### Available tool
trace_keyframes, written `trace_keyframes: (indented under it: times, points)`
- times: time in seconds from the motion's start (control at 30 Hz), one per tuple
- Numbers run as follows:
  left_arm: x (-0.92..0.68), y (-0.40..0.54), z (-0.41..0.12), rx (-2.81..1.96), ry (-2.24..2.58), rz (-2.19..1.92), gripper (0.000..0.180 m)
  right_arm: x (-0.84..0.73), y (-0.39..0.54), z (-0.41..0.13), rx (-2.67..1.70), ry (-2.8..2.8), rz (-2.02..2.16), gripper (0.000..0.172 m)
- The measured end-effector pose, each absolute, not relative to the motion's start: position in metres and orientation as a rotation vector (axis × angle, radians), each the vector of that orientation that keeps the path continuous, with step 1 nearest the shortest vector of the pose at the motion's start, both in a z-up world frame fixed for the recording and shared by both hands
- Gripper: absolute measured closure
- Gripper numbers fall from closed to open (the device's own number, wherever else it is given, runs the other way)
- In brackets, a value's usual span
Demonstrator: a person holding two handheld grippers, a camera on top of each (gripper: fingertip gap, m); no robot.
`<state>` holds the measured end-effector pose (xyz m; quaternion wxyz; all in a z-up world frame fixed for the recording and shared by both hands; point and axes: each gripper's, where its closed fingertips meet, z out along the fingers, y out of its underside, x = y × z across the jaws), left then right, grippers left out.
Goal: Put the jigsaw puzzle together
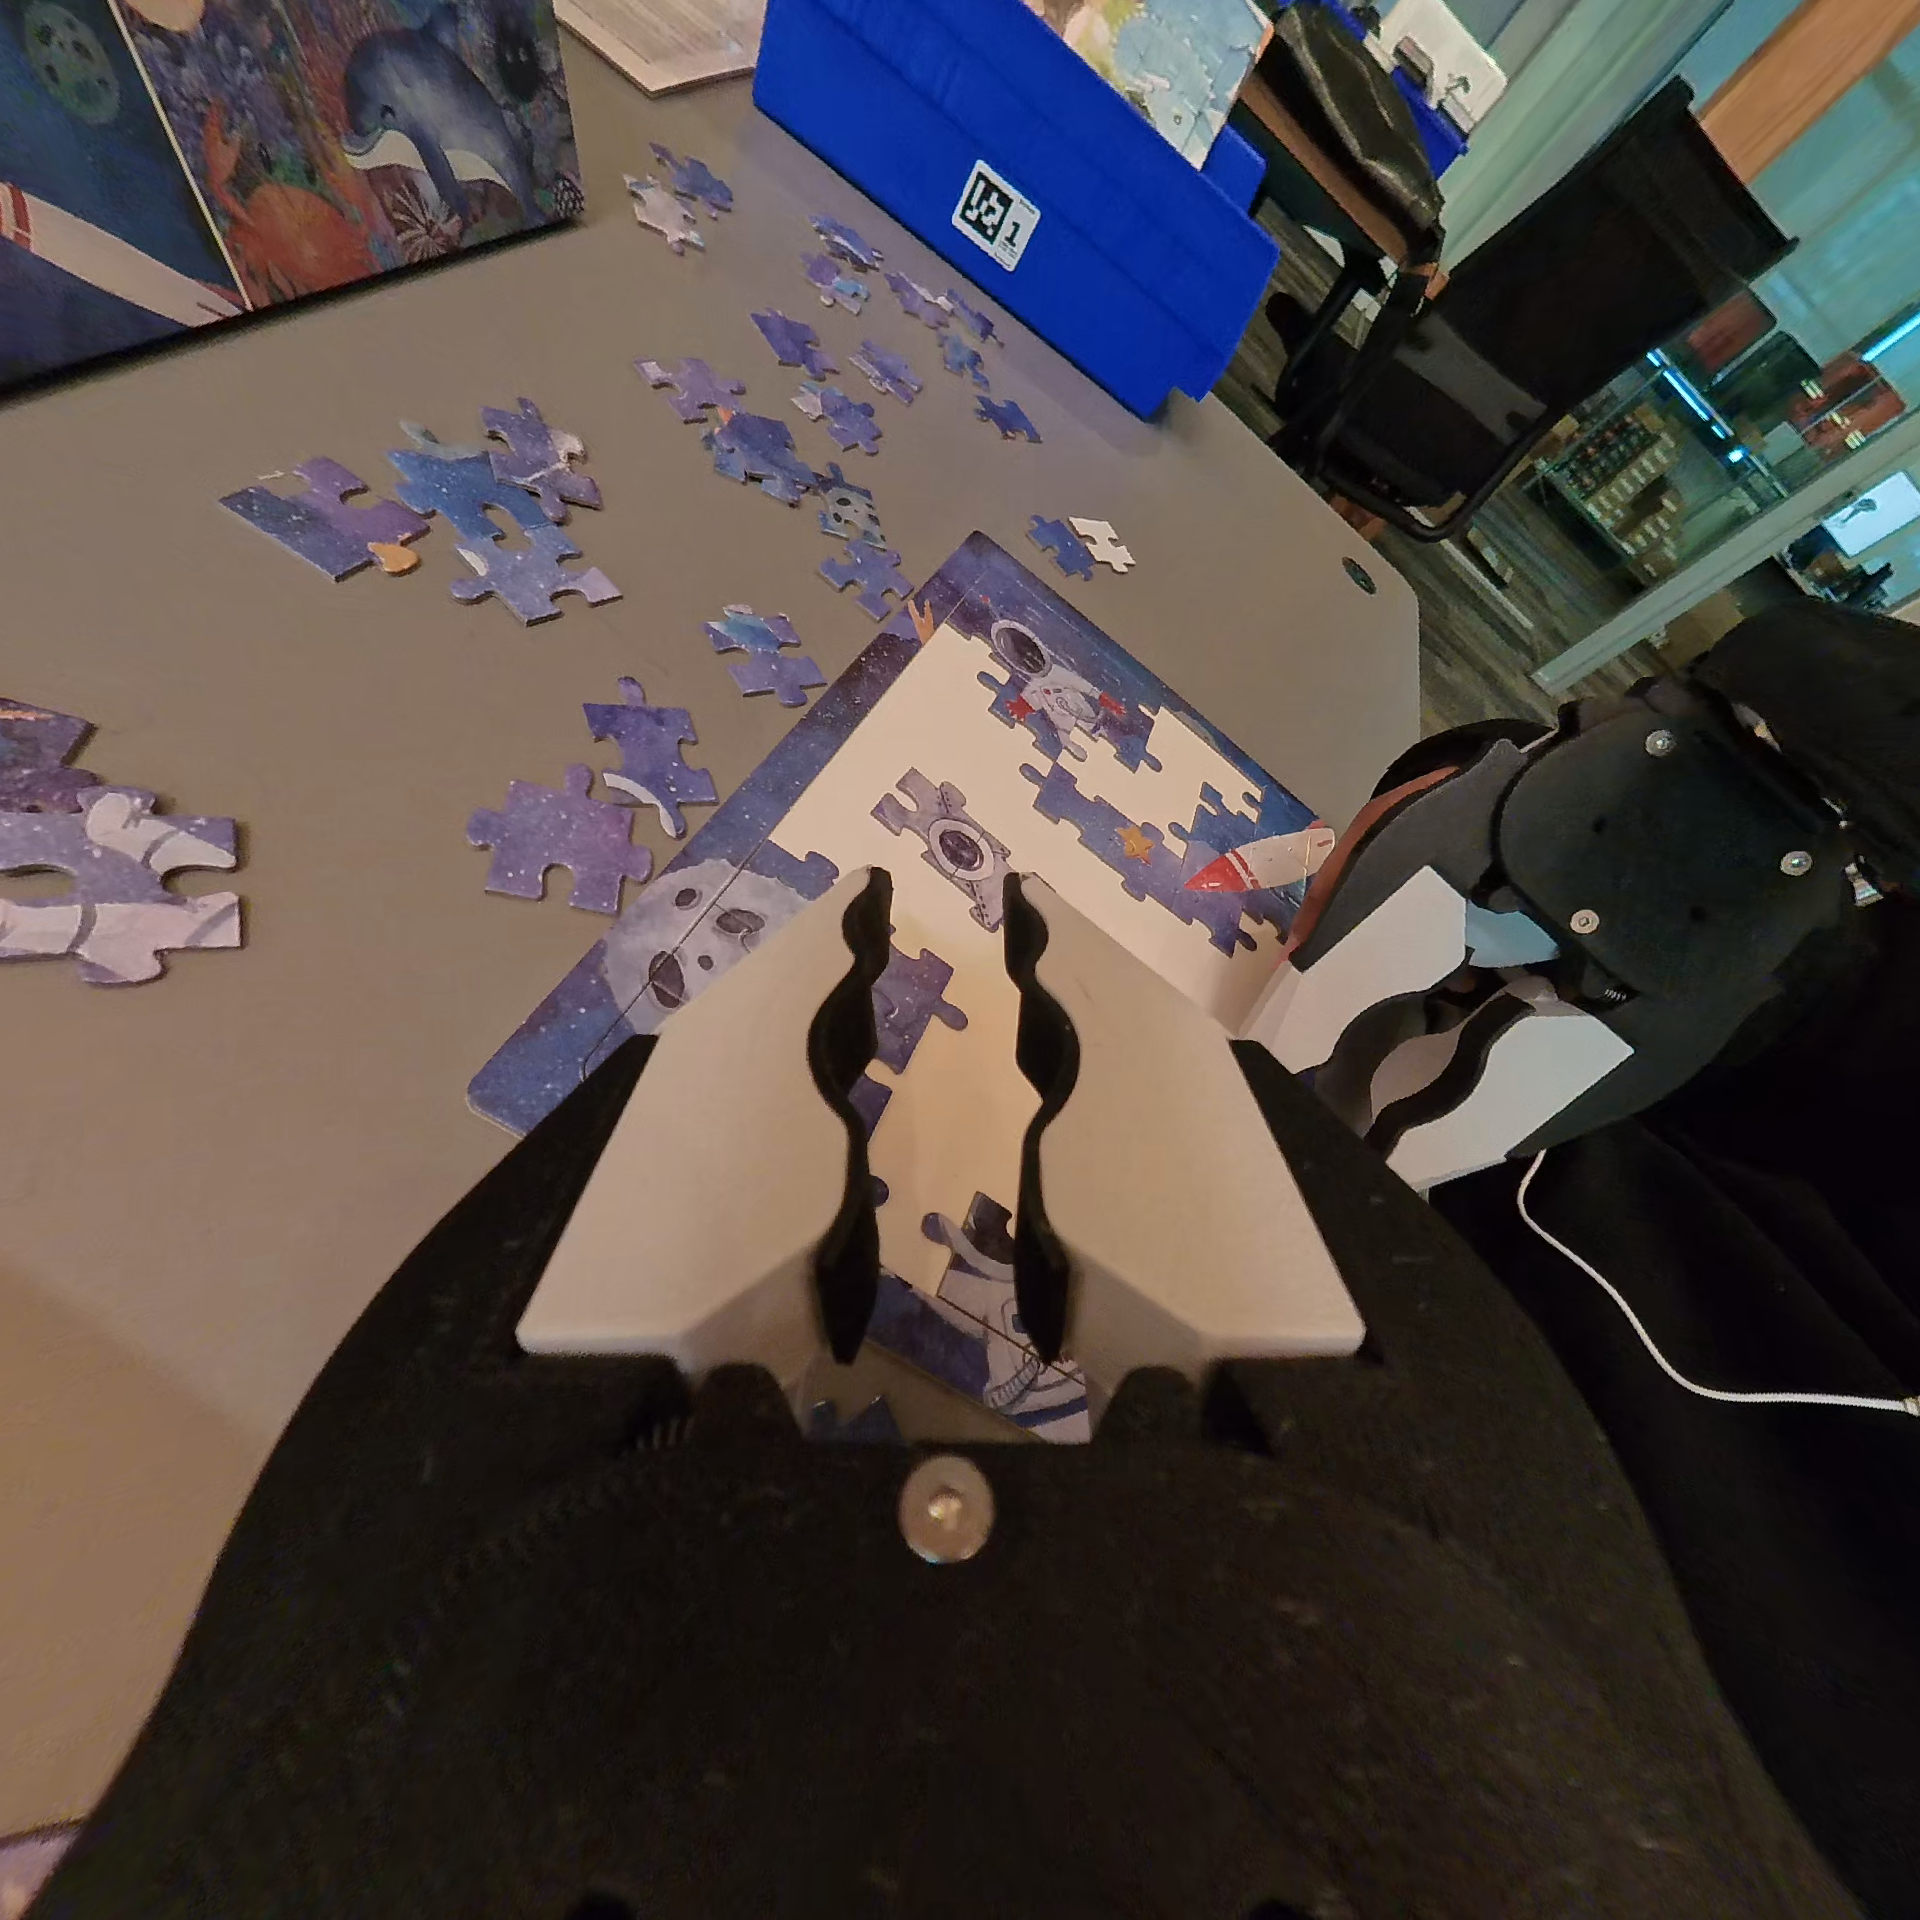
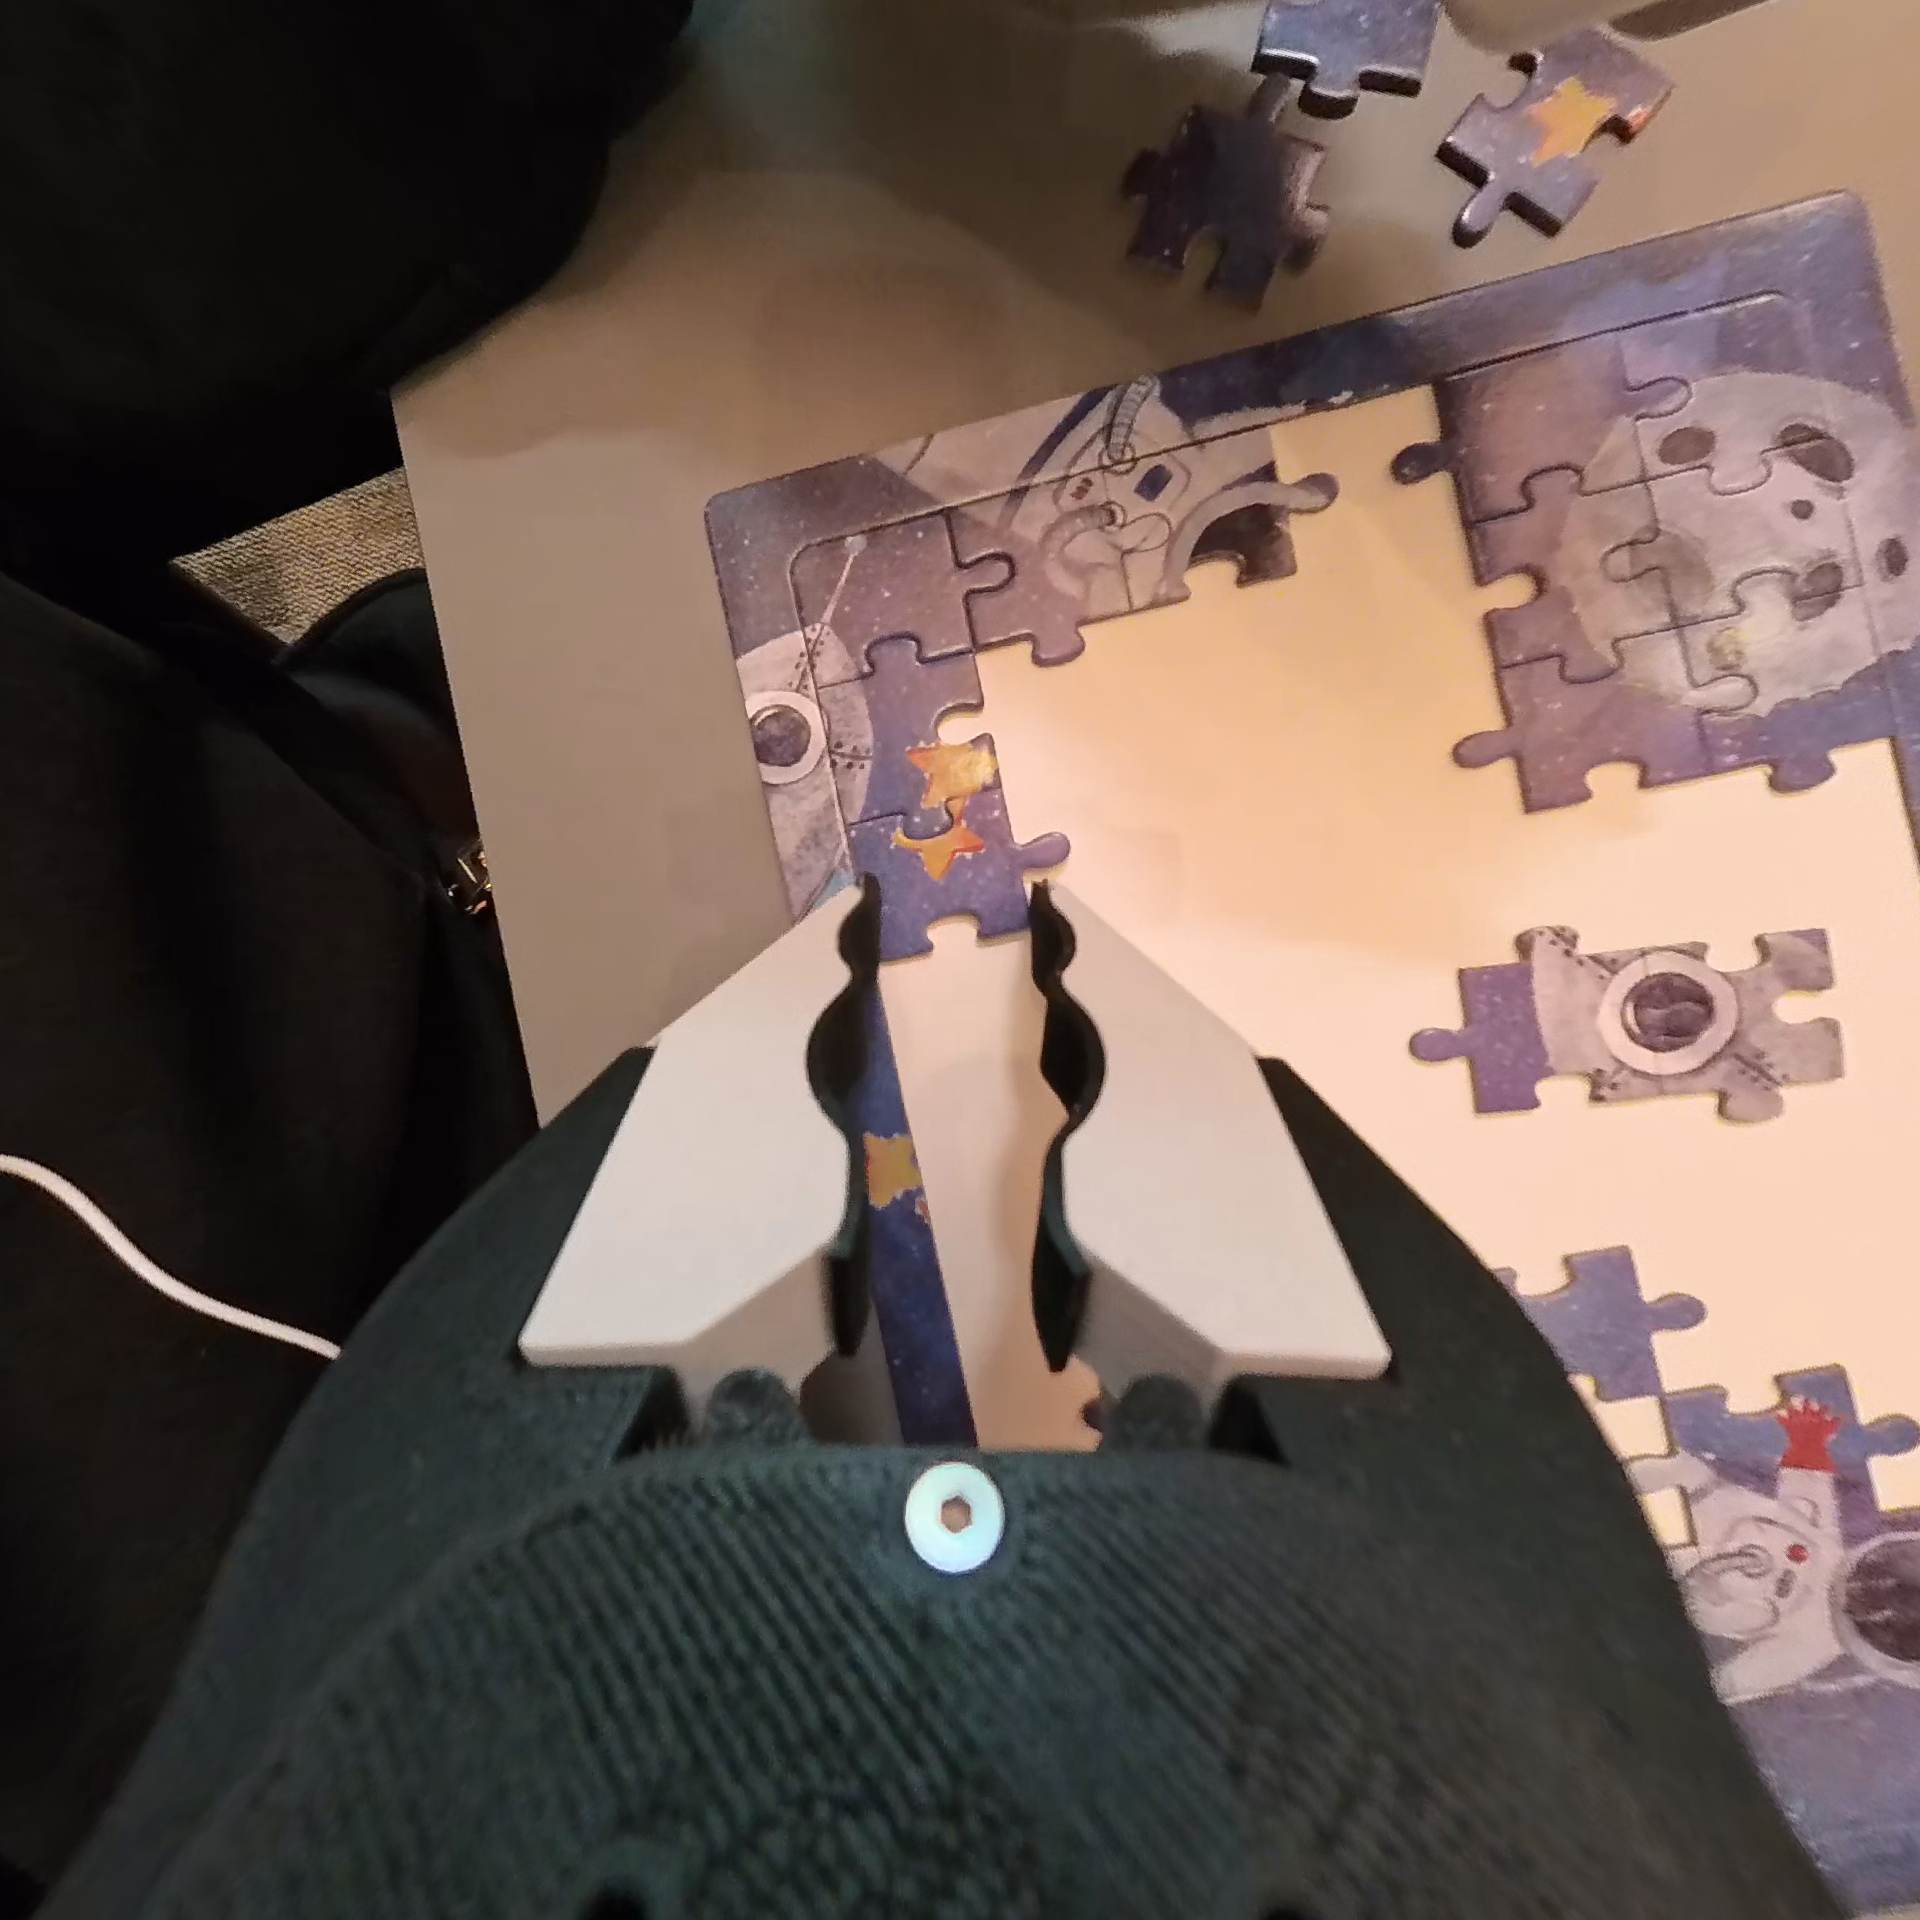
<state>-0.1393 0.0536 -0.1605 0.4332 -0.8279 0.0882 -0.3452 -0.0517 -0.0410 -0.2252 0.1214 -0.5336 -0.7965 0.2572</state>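
Note:
A puzzle tray [image 1: 935, 727] with a blue starry frame and a white base lies on the grey table [image 1: 312, 1039], partly filled. My left gripper [image 1: 951, 883] is open and empty, hovering over the tray; a grey porthole piece [image 1: 951, 836] lies just beyond its tips. My right gripper [image 2: 954, 888] is open over the tray's [image 2: 1247, 779] edge. A blue piece with an orange star [image 2: 951, 862] lies flat in the tray between its tips, and the pads do not press on it. The porthole piece [image 2: 1642, 1023] lies loose to its right. The right gripper also shows in the left wrist view [image 1: 1361, 1070].
Several loose blue and purple pieces [image 1: 561, 842] are scattered on the table beyond the tray. A blue bin [image 1: 1018, 177] and a picture box [image 1: 260, 156] stand at the far side. Two loose pieces [image 2: 1226, 197] lie past the tray. A person in black clothing [image 2: 208, 831] is close by. Across from one pair of fingers to the other is roughly 15 centimetres.

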Motion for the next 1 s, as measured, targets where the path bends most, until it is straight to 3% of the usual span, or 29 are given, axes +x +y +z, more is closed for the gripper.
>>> trace_keyframes:
  times: [1.0]
  points:
    - [-0.140, 0.054, -0.161, -2.064, 0.218, -0.859, 0.161, -0.061, -0.046, -0.217, -1.492, -2.284, 0.814, 0.147]
